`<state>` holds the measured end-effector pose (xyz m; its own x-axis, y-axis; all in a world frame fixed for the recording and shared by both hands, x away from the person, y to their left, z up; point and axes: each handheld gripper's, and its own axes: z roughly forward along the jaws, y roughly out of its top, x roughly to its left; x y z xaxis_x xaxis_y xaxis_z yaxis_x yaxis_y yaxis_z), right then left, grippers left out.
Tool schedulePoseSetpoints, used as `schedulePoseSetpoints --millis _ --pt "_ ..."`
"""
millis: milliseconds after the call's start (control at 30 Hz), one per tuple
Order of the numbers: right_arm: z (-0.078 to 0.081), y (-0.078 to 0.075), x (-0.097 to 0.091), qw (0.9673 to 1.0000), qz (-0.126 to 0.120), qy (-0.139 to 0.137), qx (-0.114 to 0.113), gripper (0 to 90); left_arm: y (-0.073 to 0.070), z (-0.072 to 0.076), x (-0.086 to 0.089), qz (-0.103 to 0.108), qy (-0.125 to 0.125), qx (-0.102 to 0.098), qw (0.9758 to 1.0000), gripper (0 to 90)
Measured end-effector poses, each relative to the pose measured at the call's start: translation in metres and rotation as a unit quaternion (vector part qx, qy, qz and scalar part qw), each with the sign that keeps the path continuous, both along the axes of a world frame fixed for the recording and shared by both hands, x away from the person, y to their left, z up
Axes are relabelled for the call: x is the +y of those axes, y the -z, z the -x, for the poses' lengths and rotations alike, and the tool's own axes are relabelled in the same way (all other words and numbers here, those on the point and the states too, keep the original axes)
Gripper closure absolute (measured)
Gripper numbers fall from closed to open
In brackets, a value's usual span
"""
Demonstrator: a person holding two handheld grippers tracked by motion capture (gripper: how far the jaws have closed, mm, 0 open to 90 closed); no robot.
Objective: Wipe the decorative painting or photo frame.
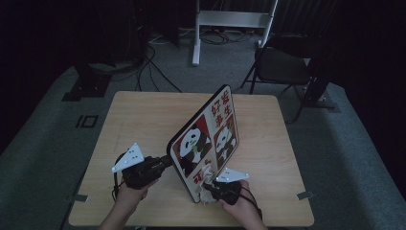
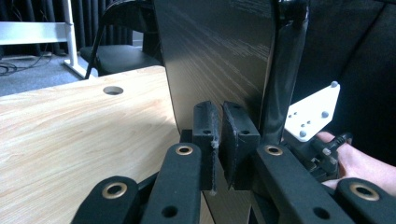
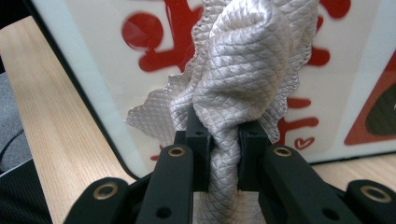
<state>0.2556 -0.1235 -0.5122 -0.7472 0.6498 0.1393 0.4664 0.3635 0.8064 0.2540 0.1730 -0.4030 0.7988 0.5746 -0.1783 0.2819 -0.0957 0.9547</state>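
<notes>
A board printed with pandas and red characters stands on edge on the wooden table, tilted, its picture side facing the person. My left gripper is shut on its left edge; in the left gripper view the pads pinch the board's dark back. My right gripper is shut on a white quilted cloth. In the right gripper view the bunched cloth rises from between the jaws of the gripper and lies against the lower part of the board's printed face.
A black folding chair and a white stand frame are on the floor beyond the table, with cables beside them. The tabletop has a small round hole. The right hand shows past the board.
</notes>
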Motion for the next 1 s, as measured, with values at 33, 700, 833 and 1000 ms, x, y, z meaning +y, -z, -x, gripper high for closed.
schedulePoseSetpoints --millis 33,700,833,1000 --pt "0.000 0.002 0.000 1.0000 0.002 0.000 0.001 78.9 0.000 0.000 0.000 0.001 0.000 0.001 1.0000 84.9" --pt "0.000 0.024 -0.008 0.9986 0.037 0.010 0.037 79.0 0.000 0.000 -0.001 0.000 0.003 -0.003 1.0000 81.1" --pt "0.001 0.005 -0.009 0.9997 0.015 0.008 0.019 79.1 0.001 0.001 -0.001 -0.002 0.010 -0.009 0.9999 81.1" --pt "-0.001 -0.029 -0.009 0.9997 -0.018 0.004 -0.013 79.1 0.002 0.000 -0.001 -0.002 0.010 -0.007 0.9999 81.0"
